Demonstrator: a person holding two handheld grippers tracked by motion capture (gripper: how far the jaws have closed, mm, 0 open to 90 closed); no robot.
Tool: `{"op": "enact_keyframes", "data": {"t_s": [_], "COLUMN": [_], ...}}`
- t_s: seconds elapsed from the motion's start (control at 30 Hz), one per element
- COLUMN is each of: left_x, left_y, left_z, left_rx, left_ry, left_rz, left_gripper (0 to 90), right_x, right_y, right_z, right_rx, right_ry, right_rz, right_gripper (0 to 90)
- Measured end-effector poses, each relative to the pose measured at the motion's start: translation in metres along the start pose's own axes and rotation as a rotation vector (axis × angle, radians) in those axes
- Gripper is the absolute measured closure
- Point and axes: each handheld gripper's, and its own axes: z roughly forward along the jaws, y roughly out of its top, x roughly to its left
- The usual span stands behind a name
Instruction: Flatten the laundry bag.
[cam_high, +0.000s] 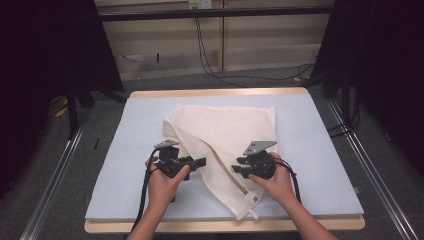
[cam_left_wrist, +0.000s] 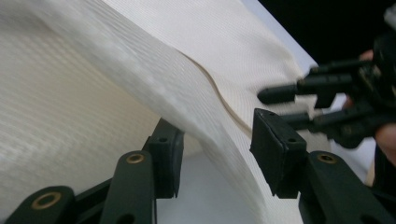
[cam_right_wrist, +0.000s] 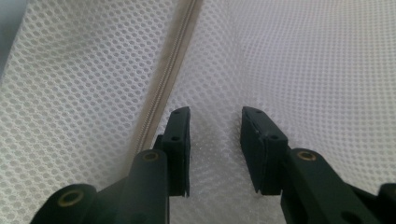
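A cream mesh cloth (cam_high: 230, 125) with a zipper (cam_high: 220, 161) lies folded on the pale mat (cam_high: 320, 150), one long flap running toward the front edge. My left gripper (cam_high: 202, 163) points right at the flap's left edge. In the left gripper view (cam_left_wrist: 215, 126) its jaws stand apart with a raised fold of the cloth (cam_left_wrist: 140, 70) passing between them, and the pads do not press on it. My right gripper (cam_high: 236, 166) points left over the flap's right side, also seen ahead of the left one (cam_left_wrist: 273, 106). Its jaws (cam_right_wrist: 215, 114) are open over the mesh (cam_right_wrist: 303, 60), beside the zipper (cam_right_wrist: 163, 79).
The mat covers a wooden table (cam_high: 215, 92) with bare mat left and right of the cloth. Dark stands (cam_high: 72, 107) and metal rails (cam_high: 55, 175) flank the table. Cables (cam_high: 210, 55) hang by the far wall.
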Motion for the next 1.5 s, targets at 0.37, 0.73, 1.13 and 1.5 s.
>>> {"op": "enact_keyframes", "data": {"t_s": [0.37, 0.73, 1.13, 1.5], "left_x": [0.005, -0.002, -0.002, -0.003], "left_y": [0.0, -0.003, -0.006, -0.006], "left_z": [0.0, -0.007, -0.005, -0.007], "left_rx": [0.073, 0.086, 0.089, 0.071], "left_ry": [0.023, 0.034, 0.035, 0.029], "left_rz": [-0.055, -0.003, 0.015, 0.024], "left_gripper": [86.9, 86.9, 86.9, 86.9], "right_x": [-0.002, -0.037, -0.039, -0.034], "right_y": [0.0, 0.009, 0.01, 0.009], "right_z": [0.0, -0.005, 0.024, 0.024], "right_rx": [0.005, 0.019, 0.103, 0.077], "right_ry": [0.02, -0.072, 0.019, -0.006], "right_rz": [-0.006, 0.041, -0.012, 0.019], "right_gripper": [59.1, 53.7, 72.1, 90.0]}}
